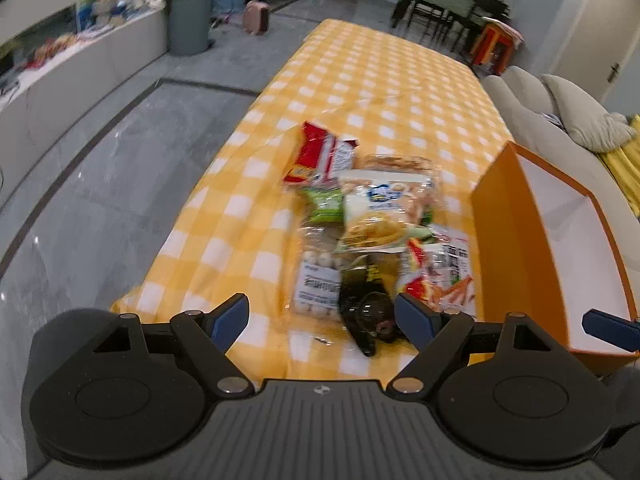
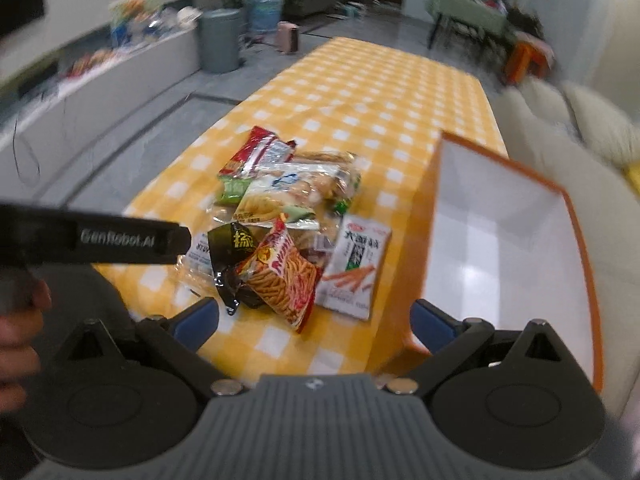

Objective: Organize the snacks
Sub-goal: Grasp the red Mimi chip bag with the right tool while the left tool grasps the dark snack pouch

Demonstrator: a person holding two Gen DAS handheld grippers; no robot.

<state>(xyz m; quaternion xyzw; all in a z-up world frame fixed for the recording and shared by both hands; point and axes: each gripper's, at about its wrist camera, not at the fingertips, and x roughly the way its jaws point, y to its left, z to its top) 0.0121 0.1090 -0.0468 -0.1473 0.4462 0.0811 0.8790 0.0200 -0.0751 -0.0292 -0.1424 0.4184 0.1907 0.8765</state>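
Yellow-and-white check cloth (image 1: 360,80) covers the long table, and the snacks (image 1: 368,220) sit heaped near its close end. At the back of the heap lies a red packet (image 1: 320,156), with a green one (image 1: 326,202) just beside it and a pale bag (image 1: 380,208) with a blue logo resting across the top. Nearer me a clear bag (image 1: 316,276) of small white balls lies flat, a black packet (image 1: 366,304) overlapping its right edge. From the right wrist view a red bag (image 2: 286,276) of orange sticks leans on that black packet (image 2: 232,256), and a white packet (image 2: 356,264) printed with black characters lies just to its right.

An orange box (image 1: 504,232) with a white inside stands at the right of the heap, open at the top; I see nothing lying in it (image 2: 424,220).

Left gripper (image 1: 322,318) hangs over the near end of the heap, its blue-padded fingers (image 1: 230,320) spread wide with nothing between them; the black packet lies below the gap. Right gripper (image 2: 314,320) is spread wide too and carries nothing, its right finger (image 2: 430,326) in front of the box's near corner. A hand (image 2: 20,344) shows at the left edge of that view.
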